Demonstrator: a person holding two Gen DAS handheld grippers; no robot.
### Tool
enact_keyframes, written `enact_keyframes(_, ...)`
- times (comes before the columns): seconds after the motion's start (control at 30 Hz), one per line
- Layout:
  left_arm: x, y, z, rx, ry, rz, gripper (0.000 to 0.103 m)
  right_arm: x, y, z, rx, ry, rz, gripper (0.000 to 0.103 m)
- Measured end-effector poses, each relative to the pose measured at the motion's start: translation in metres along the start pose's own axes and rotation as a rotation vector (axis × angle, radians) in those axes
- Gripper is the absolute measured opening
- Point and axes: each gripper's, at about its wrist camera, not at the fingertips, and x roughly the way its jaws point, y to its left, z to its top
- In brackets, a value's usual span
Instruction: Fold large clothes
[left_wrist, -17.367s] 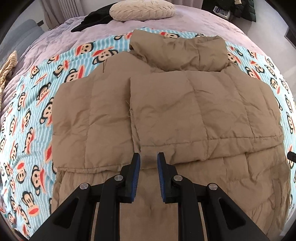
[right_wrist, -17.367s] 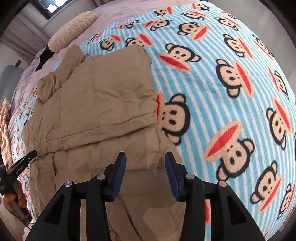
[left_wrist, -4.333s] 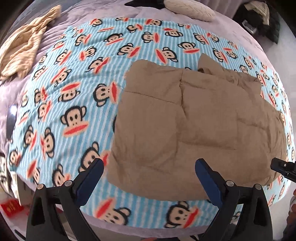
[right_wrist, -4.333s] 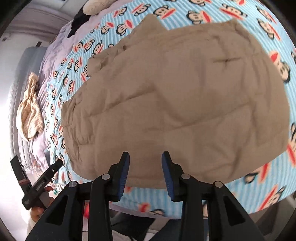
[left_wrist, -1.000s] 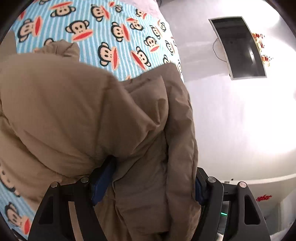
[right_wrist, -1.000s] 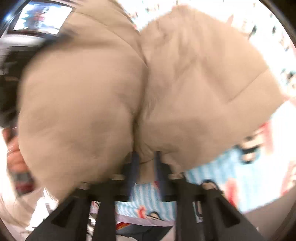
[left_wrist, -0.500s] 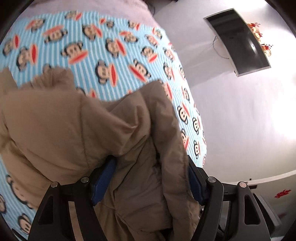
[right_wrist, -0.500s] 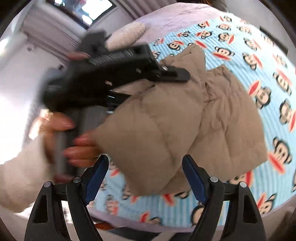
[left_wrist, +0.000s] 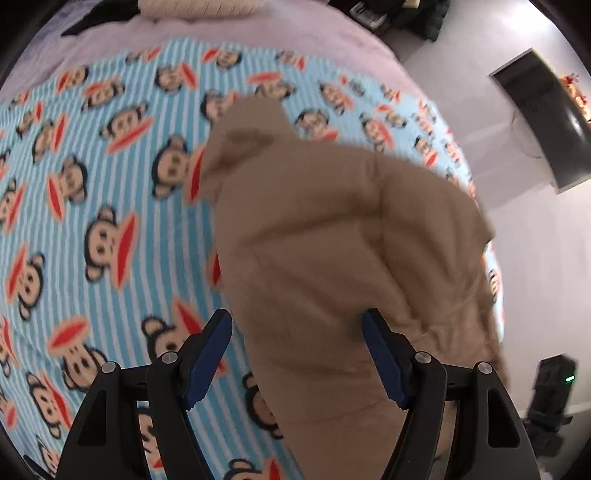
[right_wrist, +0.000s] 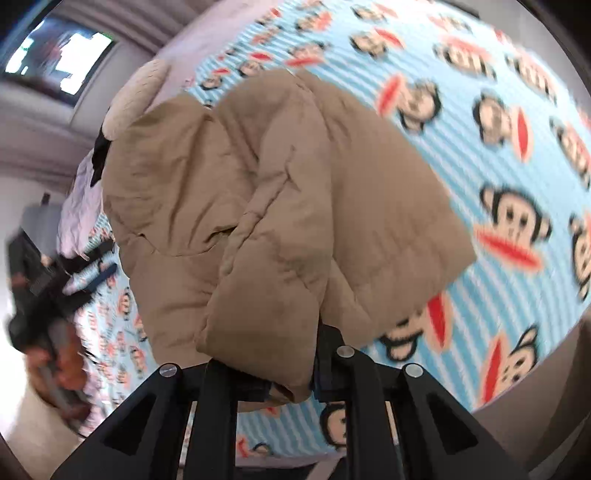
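Note:
The tan puffer jacket (left_wrist: 332, 236) is bunched and folded over the monkey-print blanket (left_wrist: 92, 206). In the left wrist view my left gripper (left_wrist: 297, 354) is wide open, its blue pads on either side of the jacket's near end without clamping it. In the right wrist view the jacket (right_wrist: 280, 206) hangs in a thick bundle from my right gripper (right_wrist: 273, 373), whose fingers are shut on its lower fold and mostly hidden by fabric. The left gripper and the hand holding it show blurred at the left edge (right_wrist: 48, 295).
The blanket (right_wrist: 517, 155) covers a lilac bedsheet (left_wrist: 258, 33). A cream pillow (left_wrist: 199, 7) lies at the bed's head. A dark screen (left_wrist: 543, 110) stands on the pale floor to the right, and a black device (left_wrist: 554, 391) near the bed's corner.
My left gripper has let go of the jacket and opened wider. My right gripper, open half a second ago, has shut on the jacket's fold and holds it up.

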Motion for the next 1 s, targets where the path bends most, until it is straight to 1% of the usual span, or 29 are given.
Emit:
enact_keyframes(0.03, 0.003, -0.001, -0.004, 0.006, 0.006, -0.005, 0.073, -0.001, 0.0, 0.002, 0.003, 0.006, 0.011, 0.021)
enact_keyframes(0.07, 0.007, -0.003, -0.006, 0.016, 0.008, -0.01, 0.073, -0.011, 0.005, 0.003, -0.023, 0.006, 0.022, 0.021)
enact_keyframes(0.13, 0.013, -0.006, -0.008, 0.03, 0.006, -0.006, 0.073, -0.032, 0.021, 0.003, -0.109, -0.01, 0.037, 0.024)
enact_keyframes(0.17, 0.013, -0.007, -0.009, 0.031, 0.004, -0.006, 0.073, -0.044, 0.03, 0.001, -0.153, -0.014, 0.067, 0.026)
enact_keyframes(0.2, 0.013, -0.006, -0.009, 0.029, 0.003, -0.01, 0.073, -0.054, 0.038, 0.0, -0.191, -0.016, 0.099, 0.034)
enact_keyframes(0.23, 0.014, -0.004, -0.008, 0.023, 0.004, -0.02, 0.073, -0.064, 0.047, 0.001, -0.22, -0.023, 0.13, 0.045)
enact_keyframes(0.3, 0.012, -0.006, -0.011, 0.022, 0.007, -0.032, 0.073, -0.083, 0.062, 0.003, -0.253, -0.056, 0.176, 0.056)
enact_keyframes(0.33, 0.012, -0.005, -0.011, 0.022, 0.008, -0.035, 0.073, -0.09, 0.071, 0.004, -0.258, -0.078, 0.178, 0.057)
enact_keyframes(0.4, 0.01, -0.006, -0.009, 0.026, 0.01, -0.039, 0.073, -0.092, 0.082, 0.013, -0.248, -0.112, 0.145, 0.059)
enact_keyframes(0.47, 0.012, -0.006, -0.005, 0.037, 0.004, -0.037, 0.073, -0.083, 0.086, 0.025, -0.227, -0.119, 0.076, 0.059)
enact_keyframes(0.53, 0.008, -0.004, -0.002, 0.034, -0.011, -0.021, 0.073, -0.067, 0.087, 0.039, -0.221, -0.1, 0.055, 0.059)
enact_keyframes(0.6, 0.005, 0.0, 0.002, 0.019, -0.024, -0.012, 0.073, -0.039, 0.082, 0.058, -0.223, -0.046, 0.061, 0.059)
enact_keyframes(0.63, 0.006, 0.001, 0.005, 0.009, -0.029, -0.003, 0.073, -0.02, 0.08, 0.075, -0.215, -0.011, 0.063, 0.059)
enact_keyframes(0.67, 0.008, 0.001, 0.006, 0.003, -0.03, 0.004, 0.073, -0.004, 0.074, 0.086, -0.201, 0.025, 0.075, 0.06)
enact_keyframes(0.7, 0.01, 0.0, 0.008, -0.007, -0.031, 0.017, 0.073, 0.011, 0.064, 0.096, -0.179, 0.069, 0.106, 0.06)
enact_keyframes(0.73, 0.012, -0.003, 0.009, -0.021, -0.036, 0.039, 0.073, 0.024, 0.057, 0.103, -0.159, 0.104, 0.136, 0.059)
enact_keyframes(0.77, 0.014, -0.008, 0.01, -0.028, -0.041, 0.057, 0.073, 0.041, 0.049, 0.112, -0.127, 0.158, 0.194, 0.05)
enact_keyframes(0.8, 0.015, -0.014, 0.01, -0.028, -0.046, 0.075, 0.073, 0.05, 0.045, 0.117, -0.126, 0.188, 0.235, 0.011)
enact_keyframes(0.83, 0.018, -0.025, 0.011, -0.024, -0.054, 0.103, 0.073, 0.053, 0.043, 0.118, -0.155, 0.2, 0.234, 0.009)
enact_keyframes(0.9, 0.022, -0.046, 0.011, -0.013, -0.068, 0.132, 0.073, 0.047, 0.041, 0.12, -0.254, 0.187, 0.22, 0.009)
enact_keyframes(0.93, 0.025, -0.062, 0.011, -0.006, -0.077, 0.146, 0.073, 0.042, 0.037, 0.121, -0.3, 0.184, 0.206, 0.008)
enact_keyframes(1.0, 0.032, -0.089, 0.011, 0.016, -0.093, 0.162, 0.073, 0.038, 0.019, 0.124, -0.339, 0.19, 0.181, 0.008)
